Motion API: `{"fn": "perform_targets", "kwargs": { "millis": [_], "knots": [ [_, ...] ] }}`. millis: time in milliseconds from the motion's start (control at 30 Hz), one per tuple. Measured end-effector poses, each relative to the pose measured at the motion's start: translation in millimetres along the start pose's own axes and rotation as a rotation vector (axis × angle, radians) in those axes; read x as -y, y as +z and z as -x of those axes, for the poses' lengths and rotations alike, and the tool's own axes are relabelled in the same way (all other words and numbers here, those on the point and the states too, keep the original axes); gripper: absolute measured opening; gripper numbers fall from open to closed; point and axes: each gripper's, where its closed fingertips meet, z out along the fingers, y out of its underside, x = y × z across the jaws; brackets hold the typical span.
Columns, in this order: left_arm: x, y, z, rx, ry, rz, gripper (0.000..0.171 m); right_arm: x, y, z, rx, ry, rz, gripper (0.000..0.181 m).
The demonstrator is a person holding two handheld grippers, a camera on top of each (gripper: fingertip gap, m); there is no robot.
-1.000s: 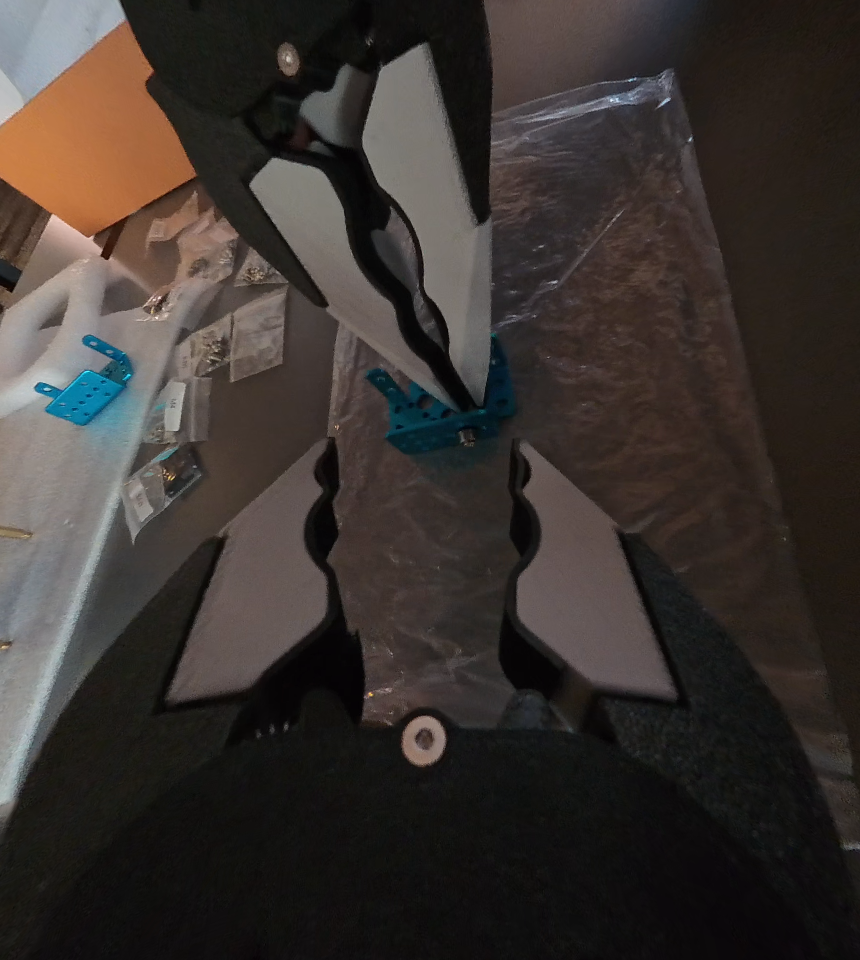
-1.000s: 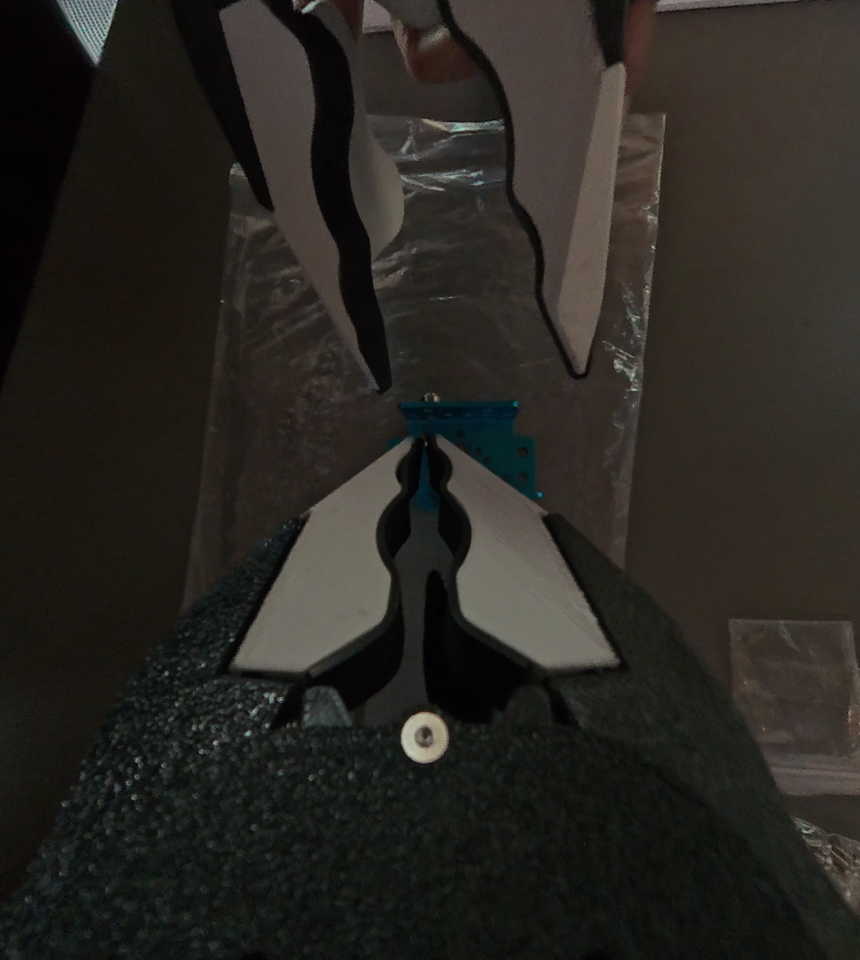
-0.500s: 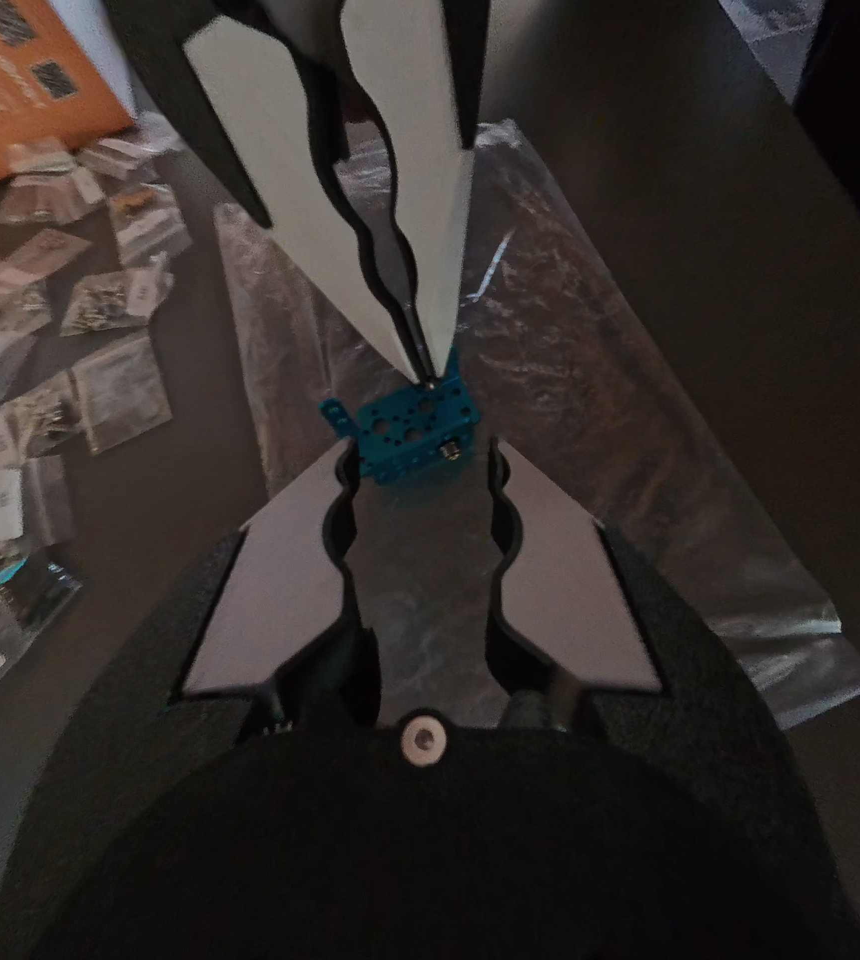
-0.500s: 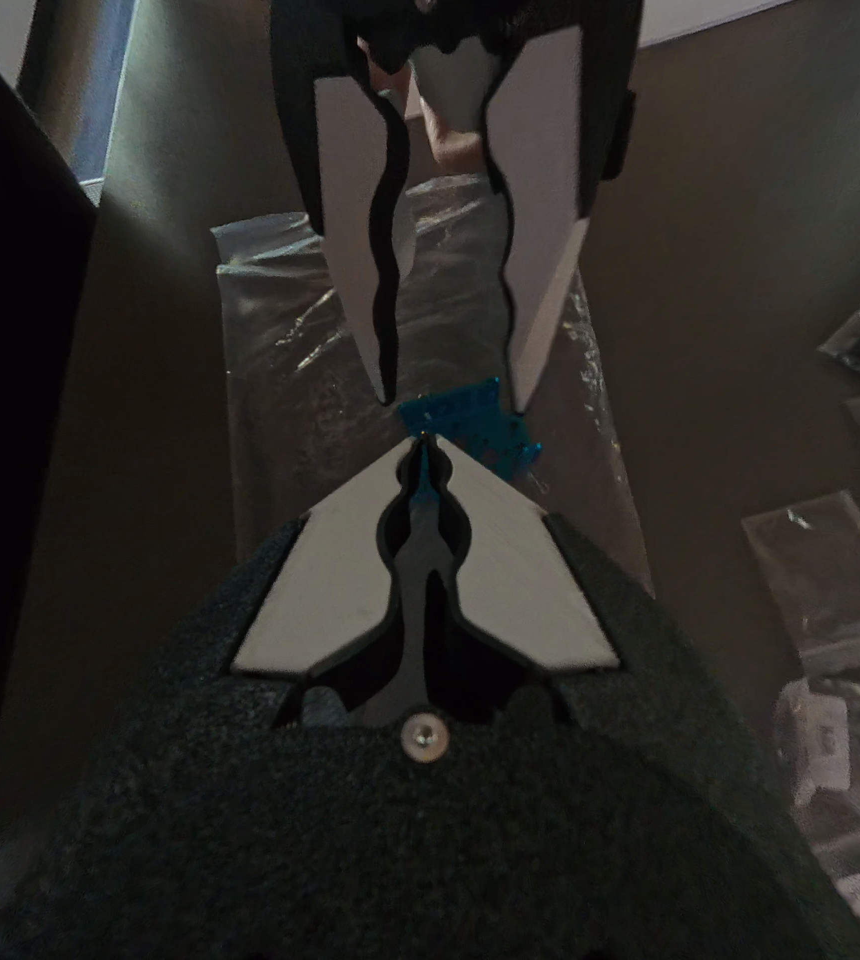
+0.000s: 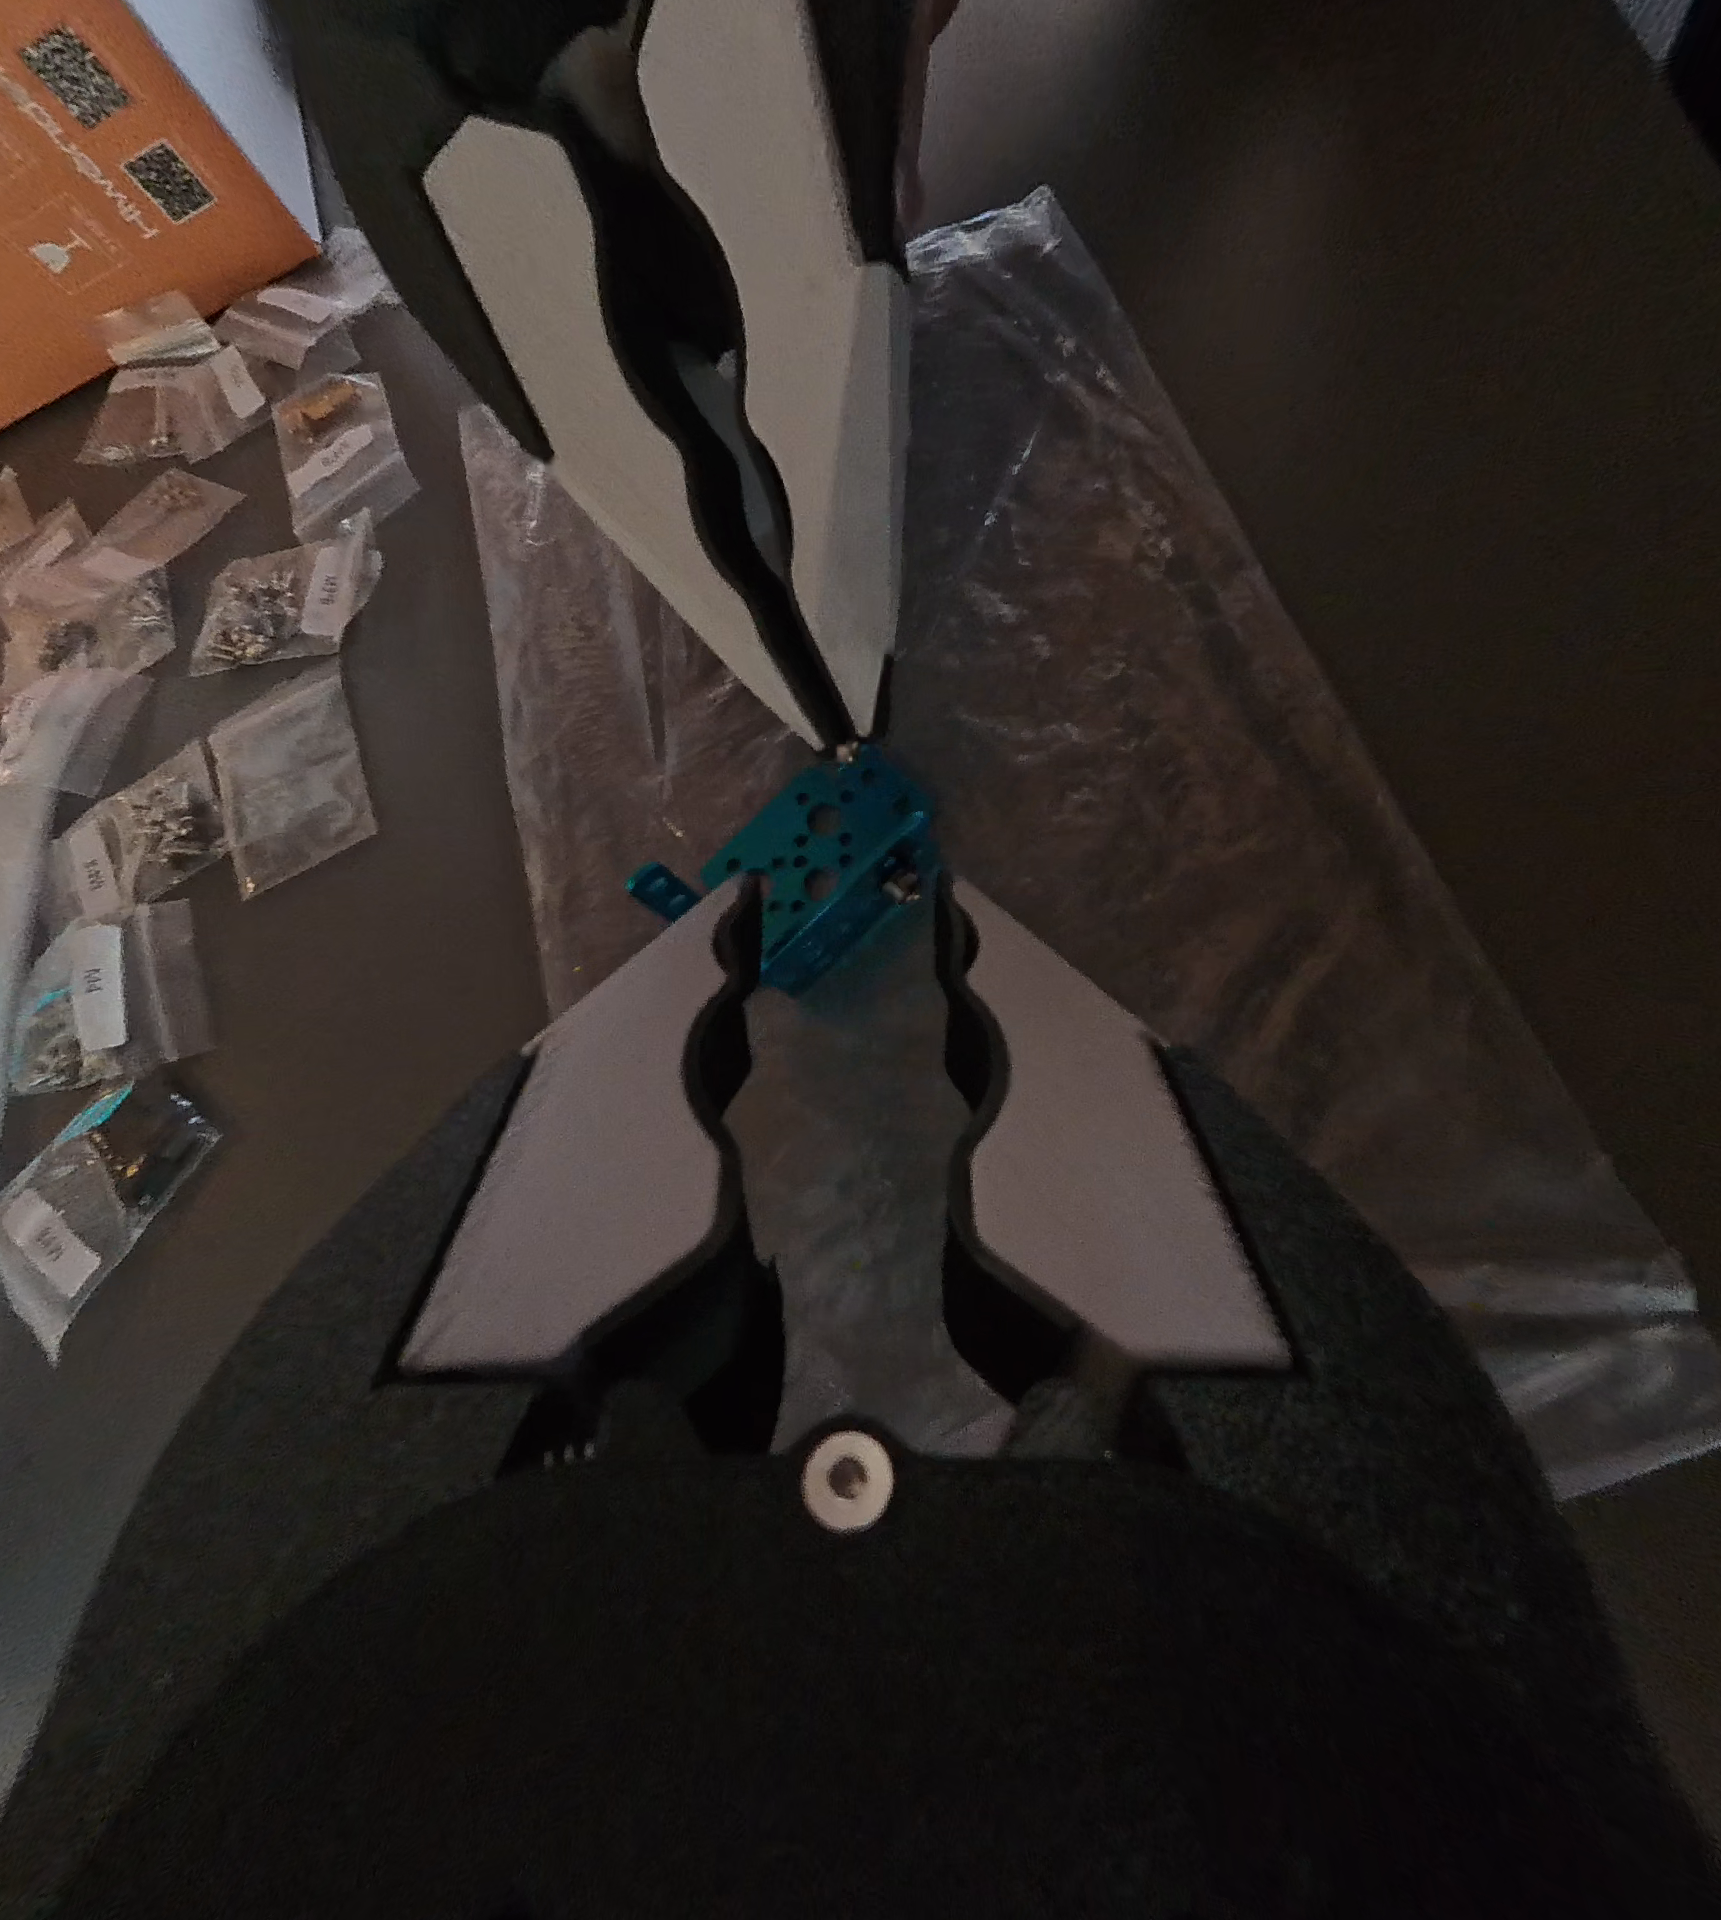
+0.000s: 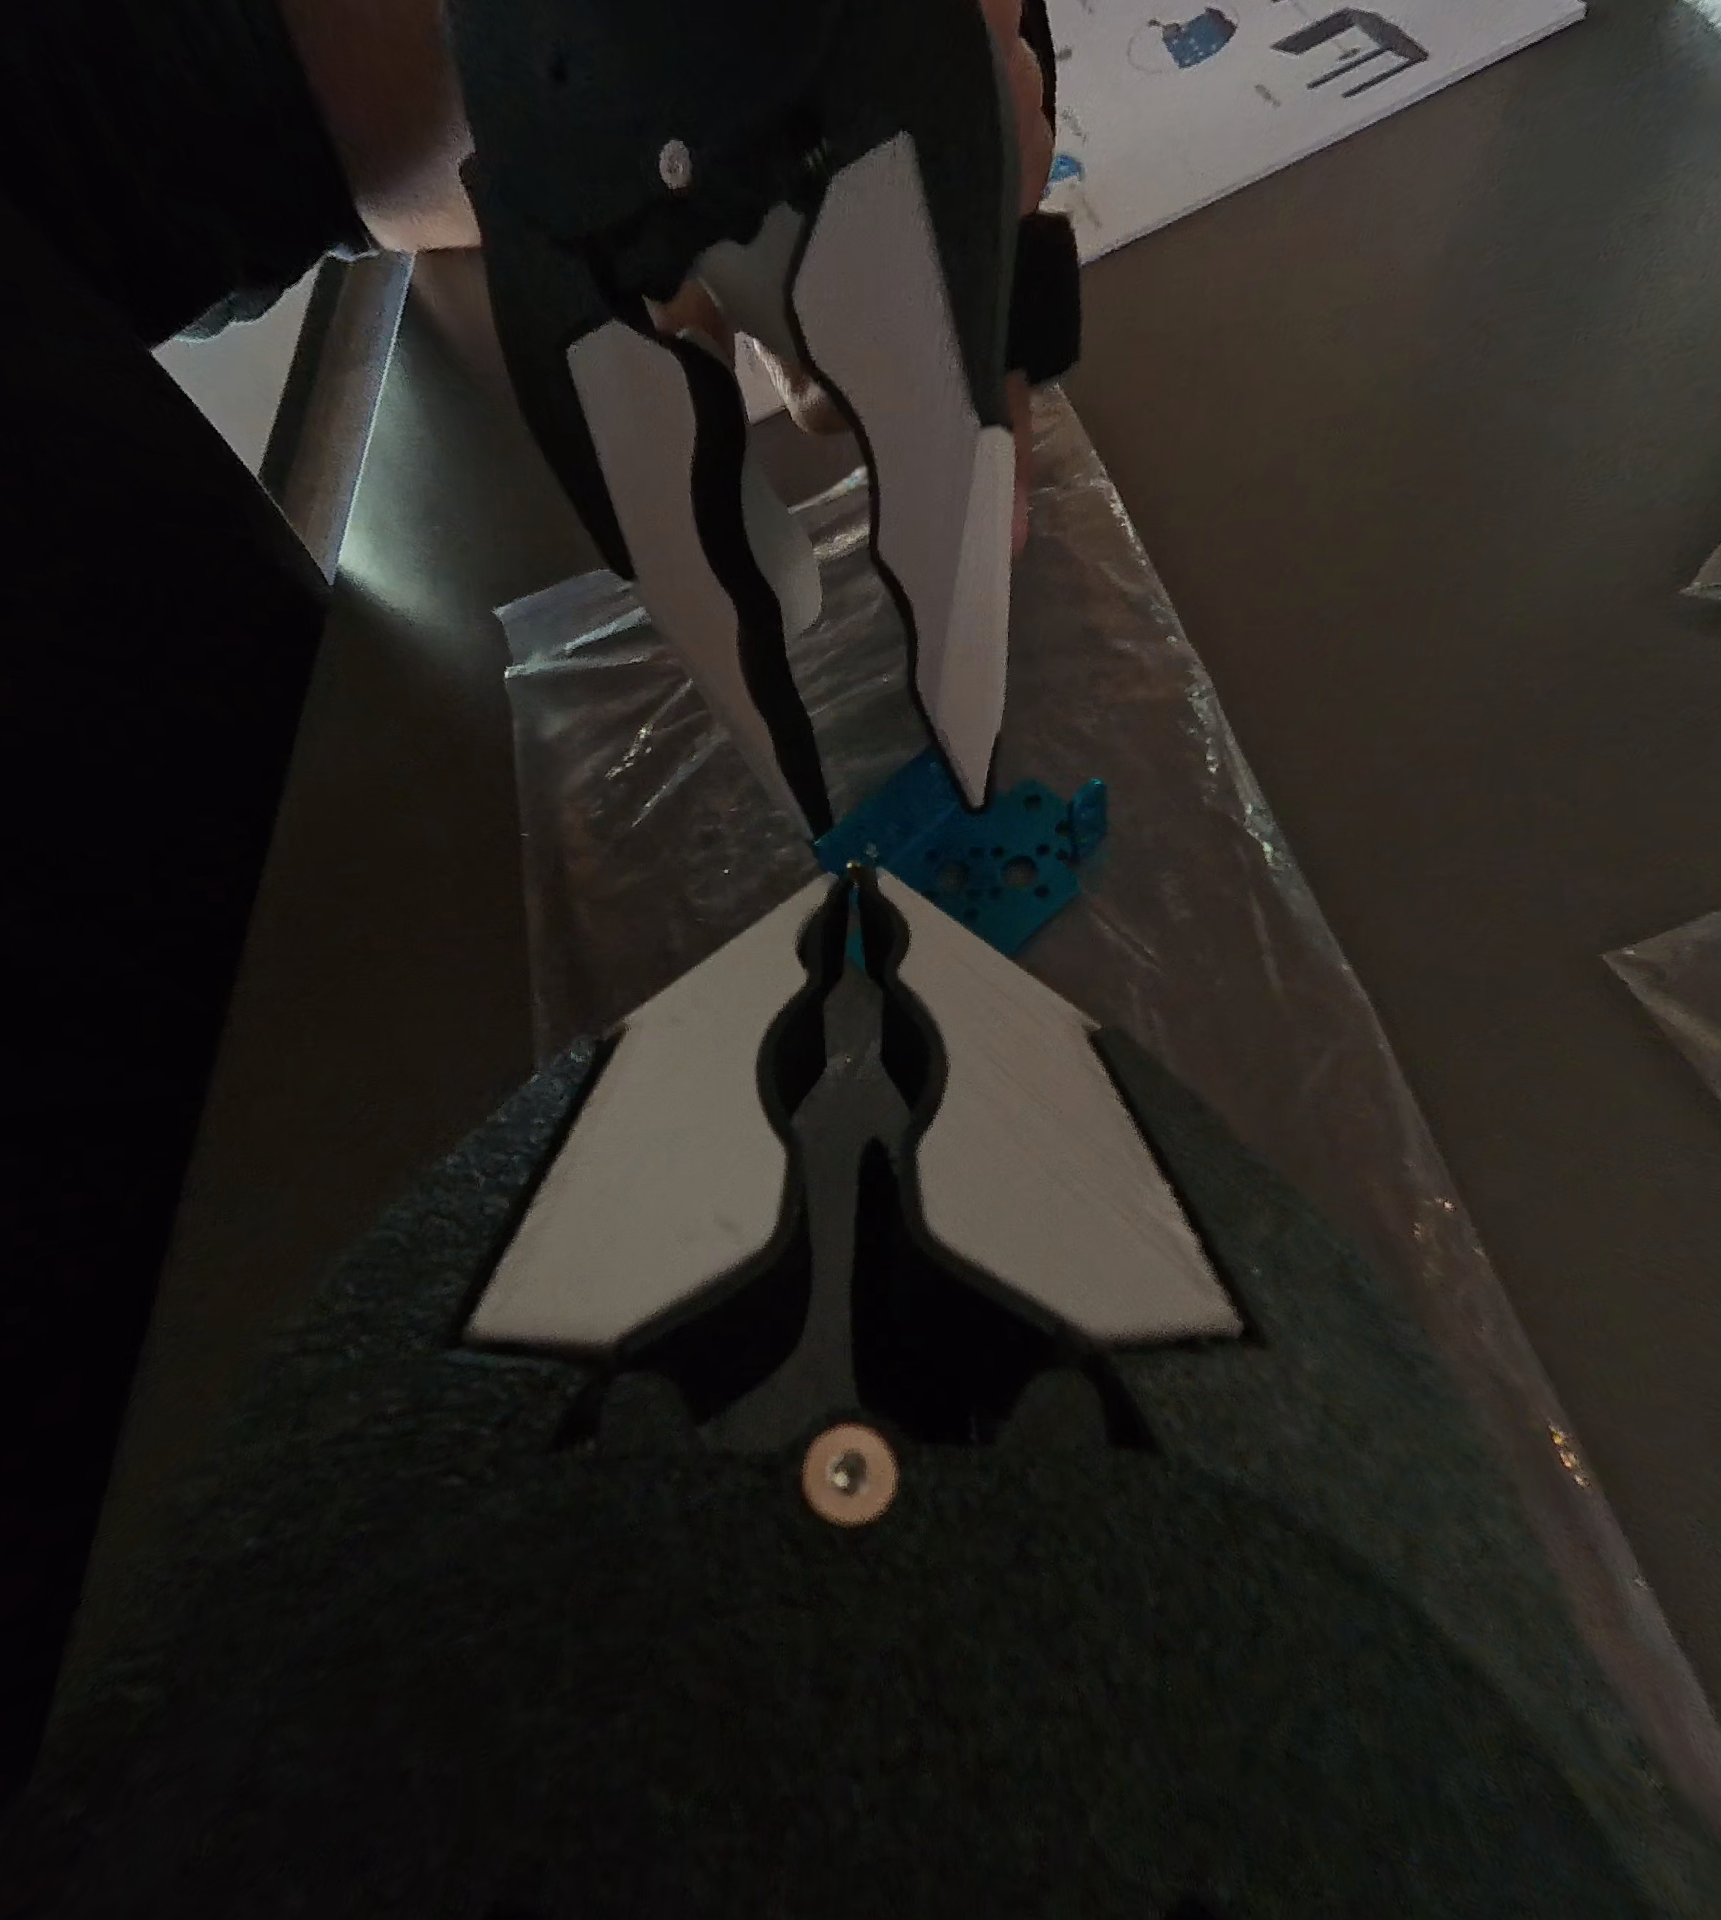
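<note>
While my right gripper [image 6: 861, 883] pinches a small screw [image 5: 843, 750], my spread left gripper [image 5: 840, 920] straddles the blue bracket [image 5: 825, 883] — screw touching its far edge.

Black textured gripper [image 5: 845, 904] bodies, pale wavy-edged fingers [image 6: 669, 1174], round screw at base.

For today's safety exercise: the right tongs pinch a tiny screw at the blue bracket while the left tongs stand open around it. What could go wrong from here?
1. The small screw sits only at the very tips of the right tongs; it might slip out and get lost.
2. The blue bracket rests on slick plastic sheet; the open left tongs are not clamping it, so it may slide.
</note>
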Motion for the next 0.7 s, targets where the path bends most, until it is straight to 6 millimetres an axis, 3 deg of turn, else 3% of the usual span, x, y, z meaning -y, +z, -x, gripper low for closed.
{"fn": "perform_targets", "kwargs": {
  "millis": [167, 400, 700],
  "knots": [
    [-7, 5, 1, -0.03, -0.02, 0.017, 0.034, 3, -1, 0, 0.001, 0.01, -0.006, 0.001],
    [0, 8, -7, -0.068, -0.053, 0.011, 0.01, -9, 7, 0, -0.038, -0.036, 0.075, 0.001],
    [3, 7, -13, -0.112, -0.068, -0.009, 0.002, -13, 8, -4, -0.04, -0.077, 0.086, 0.0]
  ]
}}
